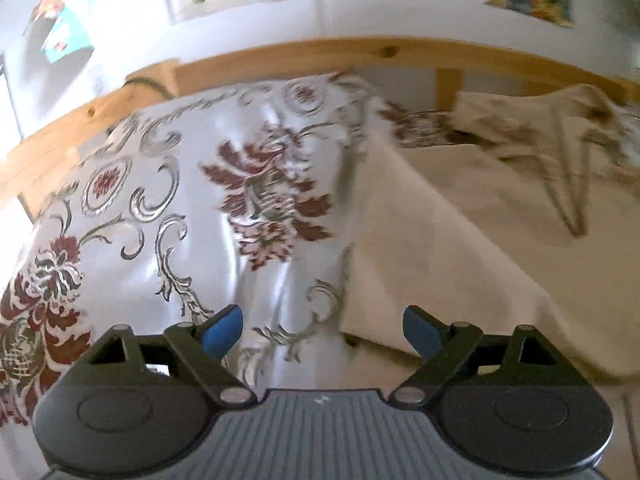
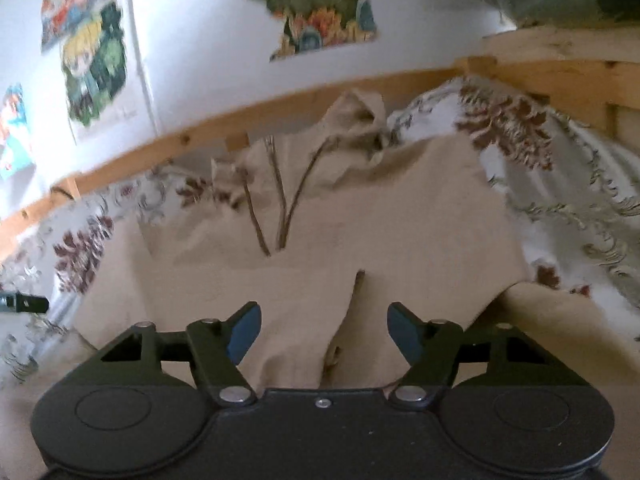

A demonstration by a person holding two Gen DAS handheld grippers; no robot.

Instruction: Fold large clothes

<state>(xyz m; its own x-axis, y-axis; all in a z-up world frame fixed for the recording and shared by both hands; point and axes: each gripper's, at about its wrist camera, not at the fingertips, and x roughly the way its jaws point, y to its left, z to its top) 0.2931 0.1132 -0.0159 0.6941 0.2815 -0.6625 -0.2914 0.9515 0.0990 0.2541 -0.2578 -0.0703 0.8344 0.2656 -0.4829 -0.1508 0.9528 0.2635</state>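
A beige hooded sweatshirt (image 2: 320, 232) lies spread on the bed, hood and dark drawstrings toward the far wooden rail. In the left wrist view the same sweatshirt (image 1: 480, 216) lies to the right, its left edge running down the middle of the frame. My left gripper (image 1: 322, 330) is open and empty, above the floral bedspread (image 1: 180, 208) just left of the garment's edge. My right gripper (image 2: 324, 334) is open and empty, over the garment's lower part, where a fold or seam runs between the fingers.
A wooden bed rail (image 1: 320, 56) runs along the far side against a white wall with colourful pictures (image 2: 316, 8). The floral bedspread (image 2: 560, 184) shows on both sides of the garment. A dark object (image 2: 20, 303) sits at the far left edge.
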